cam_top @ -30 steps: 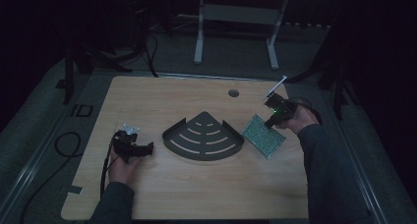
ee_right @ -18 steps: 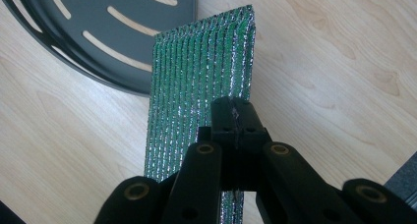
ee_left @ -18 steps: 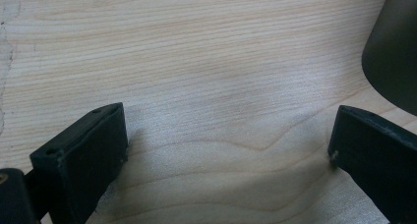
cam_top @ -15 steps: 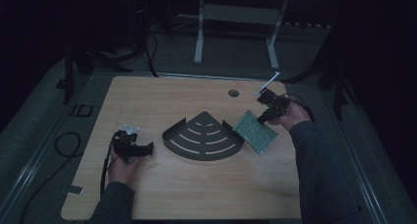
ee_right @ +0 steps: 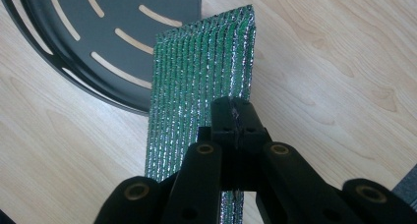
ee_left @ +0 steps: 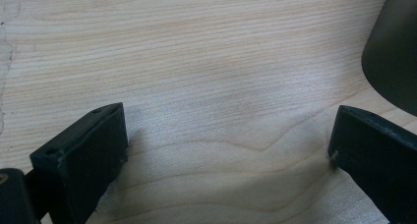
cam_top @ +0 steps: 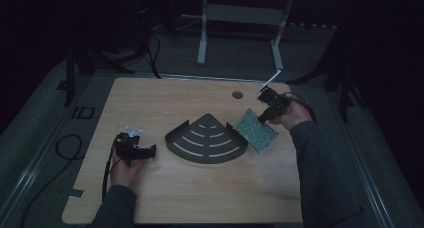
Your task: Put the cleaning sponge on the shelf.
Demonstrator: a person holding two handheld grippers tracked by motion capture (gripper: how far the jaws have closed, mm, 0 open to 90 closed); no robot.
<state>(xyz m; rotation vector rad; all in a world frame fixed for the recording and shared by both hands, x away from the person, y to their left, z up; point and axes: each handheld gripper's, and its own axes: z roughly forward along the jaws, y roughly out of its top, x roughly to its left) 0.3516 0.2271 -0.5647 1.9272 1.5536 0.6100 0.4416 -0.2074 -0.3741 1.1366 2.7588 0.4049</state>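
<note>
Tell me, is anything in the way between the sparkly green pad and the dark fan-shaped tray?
Nothing visible is. The right gripper is shut on the green pad, holding it just beside the tray. In the right gripper view the pad's far end already overlaps the tray's rim, with bare table around them.

Green sheet (ee_right: 201, 67) with silver glinting ribs in parallel rows. Dark grey fan-shaped tray (cam_top: 206, 139) cut with pale curved slots. Light wood-grain table (cam_top: 165, 98), wavy brown lines. Black right gripper (ee_right: 235, 117), black left gripper (cam_top: 148, 151).
</note>
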